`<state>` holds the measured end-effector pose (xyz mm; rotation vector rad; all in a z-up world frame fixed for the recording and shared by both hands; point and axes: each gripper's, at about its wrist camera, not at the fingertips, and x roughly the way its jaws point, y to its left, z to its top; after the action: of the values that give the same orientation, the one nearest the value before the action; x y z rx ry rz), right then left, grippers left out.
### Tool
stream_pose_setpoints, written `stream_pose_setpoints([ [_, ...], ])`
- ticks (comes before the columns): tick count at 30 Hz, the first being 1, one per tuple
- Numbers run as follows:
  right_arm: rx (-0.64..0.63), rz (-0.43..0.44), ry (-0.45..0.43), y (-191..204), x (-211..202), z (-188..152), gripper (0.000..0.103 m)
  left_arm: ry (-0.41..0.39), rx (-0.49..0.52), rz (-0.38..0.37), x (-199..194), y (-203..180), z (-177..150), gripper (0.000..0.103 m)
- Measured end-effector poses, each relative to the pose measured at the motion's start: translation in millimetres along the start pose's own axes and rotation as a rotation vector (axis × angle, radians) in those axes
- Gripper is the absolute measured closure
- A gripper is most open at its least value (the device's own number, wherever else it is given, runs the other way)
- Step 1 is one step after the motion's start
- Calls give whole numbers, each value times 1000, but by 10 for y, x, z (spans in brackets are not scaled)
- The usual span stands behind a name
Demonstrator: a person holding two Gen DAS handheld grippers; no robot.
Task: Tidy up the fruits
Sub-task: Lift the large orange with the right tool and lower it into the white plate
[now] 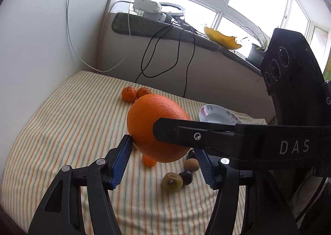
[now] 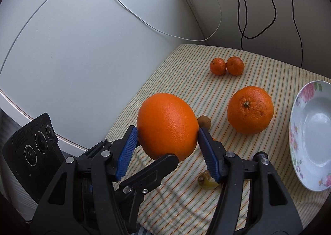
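One large orange (image 1: 153, 110) hangs above the striped cloth (image 1: 62, 123), gripped from two sides at once. My left gripper (image 1: 162, 145) has its blue pads pressed against the fruit's flanks. A finger of my right gripper (image 1: 175, 131) crosses its front. In the right wrist view, my right gripper (image 2: 167, 130) is shut on the same orange (image 2: 165, 115), and a left-gripper finger (image 2: 159, 166) reaches it from below. A second large orange (image 2: 250, 109) and two mandarins (image 2: 218, 66) lie on the cloth. The floral plate (image 2: 295, 131) at the right holds nothing.
Small fruits lie under the held orange: a yellow-green one (image 1: 172, 181), a brown one (image 1: 191, 164) and a tiny orange one (image 1: 148, 161). White walls close the left and far sides. Black cables (image 1: 186, 65) hang from the grey window ledge (image 1: 144, 28).
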<state>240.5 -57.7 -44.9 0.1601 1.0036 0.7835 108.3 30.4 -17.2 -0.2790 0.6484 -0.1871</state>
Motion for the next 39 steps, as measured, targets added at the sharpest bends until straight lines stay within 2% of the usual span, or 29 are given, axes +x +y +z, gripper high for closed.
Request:
stream_pose_setpoints([
  [3, 35, -2, -12, -216, -136, -29, 41, -12, 71, 13, 97, -236, 41, 43],
  [5, 50, -33, -43, -358, -239, -14, 41, -4, 69, -36, 218, -330, 72, 43],
  [8, 44, -106, -57, -553, -337, -3, 43, 35, 106, -79, 465, -496, 93, 43],
  [15, 129, -163, -80, -1094, -645, -96, 43, 114, 182, -147, 852, -990, 79, 43],
  [23, 212, -206, -96, -1567, -948, -201, 43, 176, 217, -195, 1205, -1342, 68, 43],
  [28, 243, -240, -107, -1754, -1073, -227, 43, 213, 239, -217, 1364, -1506, 74, 44],
  [31, 232, -269, -124, -1795, -1128, -223, 43, 204, 258, -204, 1379, -1578, 71, 44],
  [39, 232, -317, -160, -1797, -1300, -253, 43, 202, 245, -181, 1315, -1470, 93, 44],
])
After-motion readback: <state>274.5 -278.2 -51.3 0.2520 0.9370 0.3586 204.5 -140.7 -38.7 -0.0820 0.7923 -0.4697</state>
